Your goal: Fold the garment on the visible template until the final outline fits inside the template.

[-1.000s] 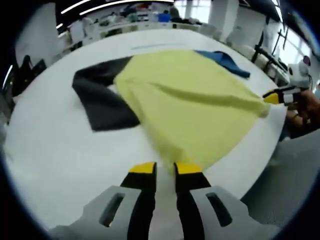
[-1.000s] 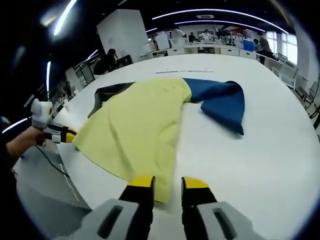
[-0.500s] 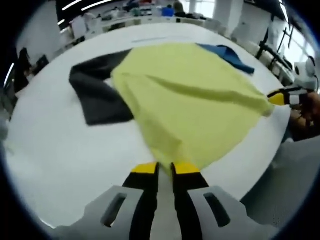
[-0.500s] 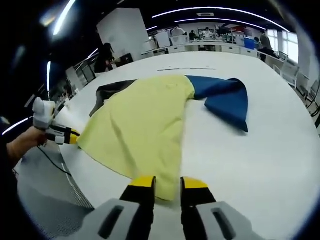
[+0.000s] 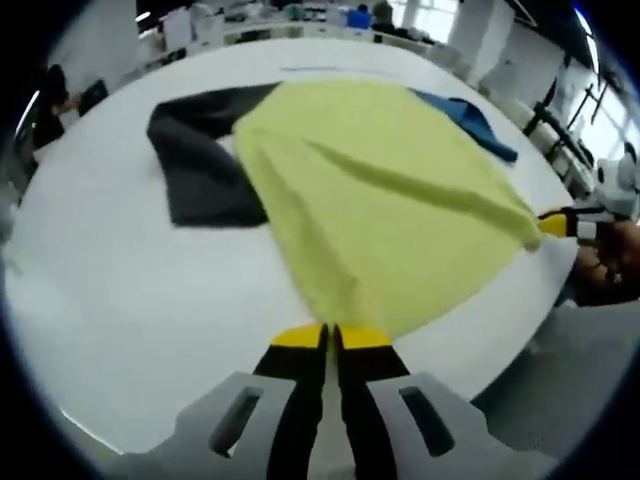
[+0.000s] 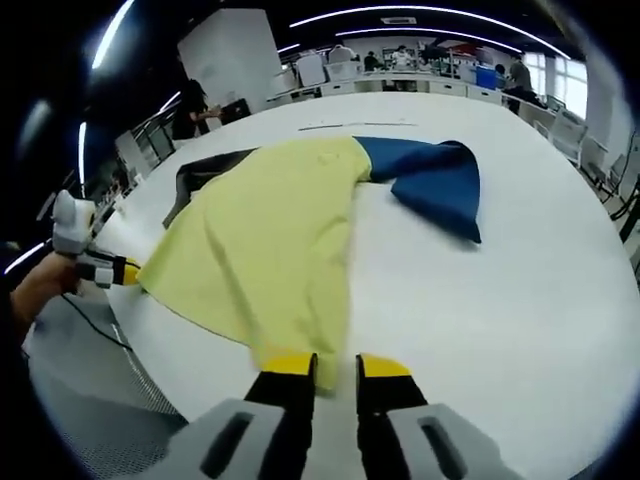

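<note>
White table point(image 6: 520, 300) carries the limp, light yellow shirt point(image 5: 390, 190), its hem corners nipped by both nearly closed grippers, left gripper point(image 5: 331, 336) and right gripper point(image 6: 336, 364), so hem corners look the sensible hold for folding.

An open lab hall: long workbenches point(image 6: 420, 85), ceiling light strips point(image 6: 370, 12), white table point(image 6: 520, 300).

Garment point(image 5: 390, 200): soft matt cloth, yellow body with a dark grey sleeve point(image 5: 200, 160) and a blue sleeve point(image 6: 435, 180), lightly creased, no sheen. Table point(image 6: 520, 300): smooth white surface, matt to faintly satin. Left gripper point(image 5: 331, 338) and right gripper point(image 6: 335, 366): smooth yellow tips on black jaws, pale grey moulded plastic bodies with a dull finish.
</note>
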Available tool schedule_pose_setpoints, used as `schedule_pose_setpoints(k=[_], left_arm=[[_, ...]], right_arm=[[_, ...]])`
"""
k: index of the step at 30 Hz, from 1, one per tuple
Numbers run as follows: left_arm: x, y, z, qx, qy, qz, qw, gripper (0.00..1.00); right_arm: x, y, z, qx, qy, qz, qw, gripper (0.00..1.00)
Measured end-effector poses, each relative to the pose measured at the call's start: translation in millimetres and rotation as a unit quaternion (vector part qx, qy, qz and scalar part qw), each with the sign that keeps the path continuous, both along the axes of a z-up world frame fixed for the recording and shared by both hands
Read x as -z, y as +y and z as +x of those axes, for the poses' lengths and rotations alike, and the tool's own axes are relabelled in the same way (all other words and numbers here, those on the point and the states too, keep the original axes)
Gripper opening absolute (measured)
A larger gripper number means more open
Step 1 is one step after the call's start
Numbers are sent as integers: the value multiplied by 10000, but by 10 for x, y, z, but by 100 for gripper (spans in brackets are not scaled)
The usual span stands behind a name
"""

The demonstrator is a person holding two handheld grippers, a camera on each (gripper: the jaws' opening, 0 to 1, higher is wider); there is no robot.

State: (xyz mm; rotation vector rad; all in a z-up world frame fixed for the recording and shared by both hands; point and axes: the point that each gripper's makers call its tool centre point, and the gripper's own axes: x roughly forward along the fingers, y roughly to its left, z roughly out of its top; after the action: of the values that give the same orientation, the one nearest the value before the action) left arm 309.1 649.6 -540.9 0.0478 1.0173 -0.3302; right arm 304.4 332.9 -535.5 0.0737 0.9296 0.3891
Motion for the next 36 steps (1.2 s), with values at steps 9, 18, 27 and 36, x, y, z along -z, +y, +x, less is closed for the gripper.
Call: schedule_pose_setpoints(k=[9, 18, 27, 36], left_arm=[[-92, 76, -36, 142, 14, -122, 9998, 0], [-210, 257, -106, 516, 62, 18, 9986, 0], [-134, 410, -139, 713, 116, 271, 9970, 0], [-45, 398, -206, 991, 282, 538, 9932, 0]], right_arm=[[6, 16, -2, -36, 51, -38, 10000, 0], [-91, -148, -25, 42, 70, -29, 10000, 0], [-42, -112, -147, -91, 217, -63, 9997, 0], [-7, -118, -246, -207, 383, -175, 9989, 0]])
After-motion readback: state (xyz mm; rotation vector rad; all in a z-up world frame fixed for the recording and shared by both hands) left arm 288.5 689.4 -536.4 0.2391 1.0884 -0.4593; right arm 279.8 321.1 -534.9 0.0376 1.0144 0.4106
